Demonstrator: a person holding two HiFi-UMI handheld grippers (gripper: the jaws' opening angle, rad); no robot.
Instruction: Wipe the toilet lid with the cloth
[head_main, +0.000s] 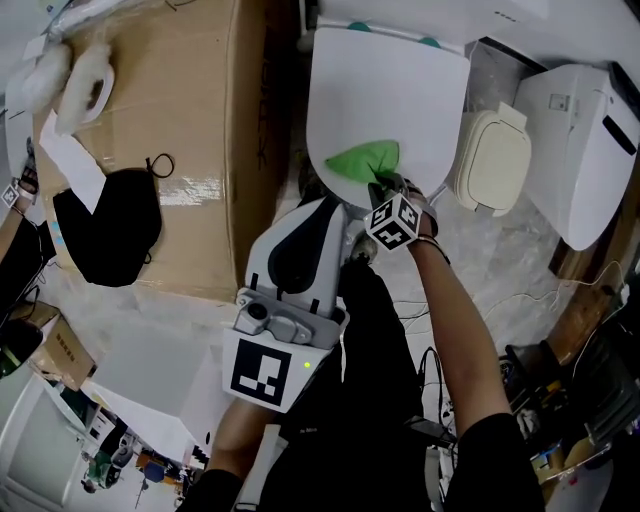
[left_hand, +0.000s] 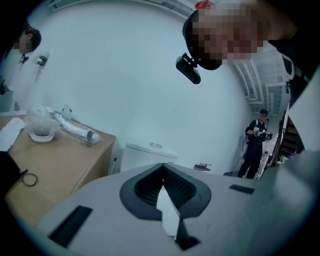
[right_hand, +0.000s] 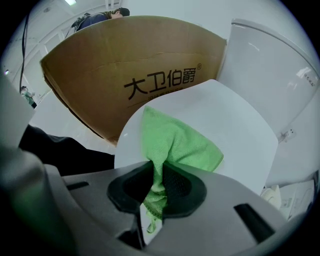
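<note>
A green cloth (head_main: 362, 162) lies spread on the white toilet lid (head_main: 400, 95) near its front edge. My right gripper (head_main: 384, 190) is shut on the near end of the cloth (right_hand: 172, 145), which bunches between the jaws and fans out over the lid (right_hand: 235, 130). My left gripper (head_main: 305, 245) is held back from the toilet, raised and pointing up at the wall; in the left gripper view its jaws (left_hand: 164, 192) are closed with nothing between them. The toilet tank (left_hand: 149, 152) shows beyond it.
A large cardboard box (head_main: 190, 130) stands left of the toilet, with a black mask (head_main: 110, 225) and plastic bags on top. A cream container (head_main: 492, 160) and a white appliance (head_main: 585, 145) sit to the right. Another person (left_hand: 256, 142) stands far off.
</note>
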